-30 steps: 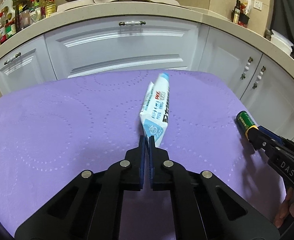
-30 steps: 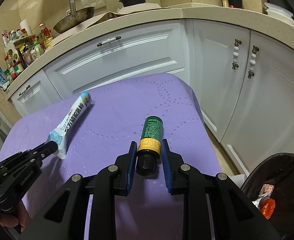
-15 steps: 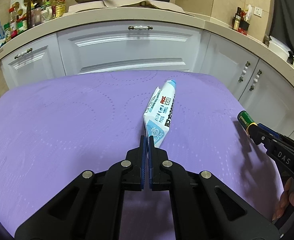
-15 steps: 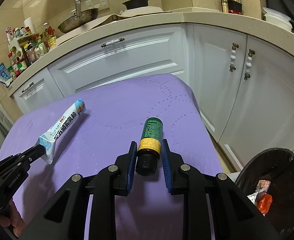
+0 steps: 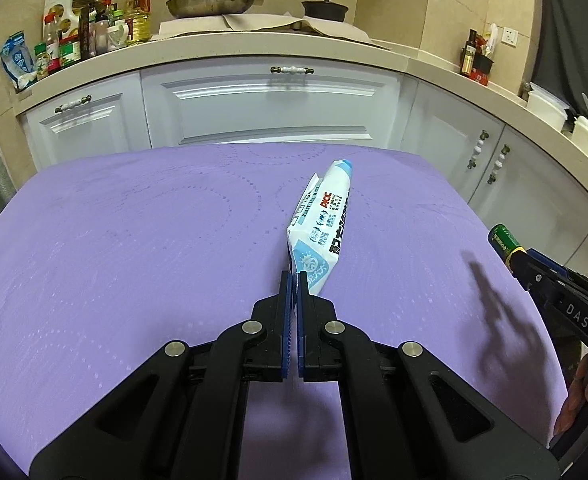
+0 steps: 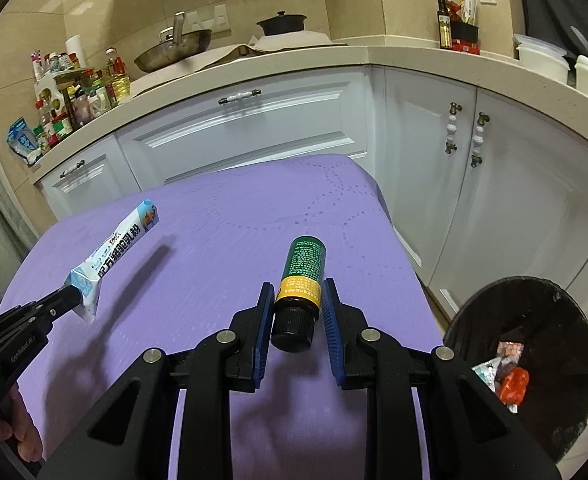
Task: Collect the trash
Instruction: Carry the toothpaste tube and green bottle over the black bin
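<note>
Both grippers are up over the purple tablecloth (image 5: 133,264) w/ a piece of trash each. Left gripper (image 5: 296,280) has its blue fingers (image 5: 287,320) pressed together on the bottom corner of a white and blue packet (image 5: 322,232), a long flat sachet w/ red and black print, and the rest of it sticks out fwd and up, clear of the cloth. From the right cam you can see the same packet (image 6: 113,252) hanging in the air off the tip of that gripper (image 6: 75,300), w/ its shadow on the cloth below. Right gripper (image 6: 297,308) is clamped on a small bottle (image 6: 300,276) (green label up top, yellow band, black cap pointing back at the cam), pads squeezing the yellow band and the neck from both sides, so the fingers (image 6: 265,312) stand a bit apart w/ the bottle filling the gap. In the left cam that bottle (image 5: 504,242) pokes out at the far right edge, past the edge of the cloth. Black trash bin (image 6: 542,360) sits low on the right beside the table, open, w/ some wrappers (image 6: 508,376) in it, one red. Behind it all are white cabinets (image 6: 261,136), a beige counter (image 5: 253,54) w/ a pan (image 5: 209,2), a black pot (image 5: 325,9) and a bunch of sauce bottles (image 5: 89,24) on the left. Bits of the person's hands show at the frame edges, gripping the handles.
</note>
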Tool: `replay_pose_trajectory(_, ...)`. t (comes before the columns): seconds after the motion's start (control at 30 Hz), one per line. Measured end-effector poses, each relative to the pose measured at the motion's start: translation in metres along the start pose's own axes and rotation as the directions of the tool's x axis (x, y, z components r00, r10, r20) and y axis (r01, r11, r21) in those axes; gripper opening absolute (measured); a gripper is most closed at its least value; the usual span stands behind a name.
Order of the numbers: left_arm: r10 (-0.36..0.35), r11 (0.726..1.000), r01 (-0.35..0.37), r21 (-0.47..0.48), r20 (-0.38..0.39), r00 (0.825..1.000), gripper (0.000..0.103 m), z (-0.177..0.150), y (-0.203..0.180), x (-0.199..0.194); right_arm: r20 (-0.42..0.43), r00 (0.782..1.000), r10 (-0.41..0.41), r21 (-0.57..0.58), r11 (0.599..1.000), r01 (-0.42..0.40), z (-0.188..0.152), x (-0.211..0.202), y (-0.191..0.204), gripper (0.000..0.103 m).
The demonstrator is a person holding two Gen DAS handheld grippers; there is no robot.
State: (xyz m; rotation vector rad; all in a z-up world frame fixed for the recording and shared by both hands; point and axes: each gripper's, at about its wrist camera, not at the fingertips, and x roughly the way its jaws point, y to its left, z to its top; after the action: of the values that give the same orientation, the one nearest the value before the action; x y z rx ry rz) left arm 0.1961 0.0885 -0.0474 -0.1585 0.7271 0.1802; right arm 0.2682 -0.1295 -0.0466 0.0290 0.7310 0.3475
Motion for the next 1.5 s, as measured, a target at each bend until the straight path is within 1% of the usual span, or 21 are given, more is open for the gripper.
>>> replay_pose_trajectory(0.4,-0.043,0.998,0.042,0.039,0.025,0.999,0.002,-0.023,-0.017,-0.036,0.045,0.998,-0.039,0.0,0.999,0.039,-0.024,-0.046,-0.005,0.025)
replay_pose_trajectory(0.6,-0.076,0.995,0.073,0.063,0.047,0.996,0.002,-0.028,-0.033,-0.05,0.077,0.994,-0.083,0.03,0.996,0.081,-0.032,-0.069,-0.021,0.025)
replay_pose_trajectory(0.8,-0.137,0.986,0.131,0.105,0.054,0.989,0.002,-0.029,-0.063,-0.056,0.106,0.983,-0.152,0.082,0.986,0.144,-0.041,-0.092,-0.049,0.025)
replay_pose_trajectory(1.0,-0.219,0.962,0.208,0.175,0.048,0.974,0.002,-0.028,-0.108,-0.058,0.126,0.966,-0.225,0.147,0.968,0.206,-0.049,-0.11,-0.085,0.025)
replay_pose_trajectory(1.23,-0.306,0.919,0.287,0.272,0.027,0.952,0.002,-0.031,-0.171,-0.055,0.13,0.94,-0.317,0.224,0.932,0.283,-0.06,-0.127,-0.129,0.025)
replay_pose_trajectory(1.37,-0.337,0.895,0.32,0.312,0.001,0.942,0.002,-0.035,-0.201,-0.049,0.131,0.929,-0.347,0.26,0.916,0.306,-0.065,-0.134,-0.152,0.025)
replay_pose_trajectory(1.5,-0.355,0.875,0.342,0.342,-0.027,0.935,0.002,-0.041,-0.229,-0.039,0.126,0.924,-0.362,0.281,0.906,0.316,-0.066,-0.134,-0.168,0.025)
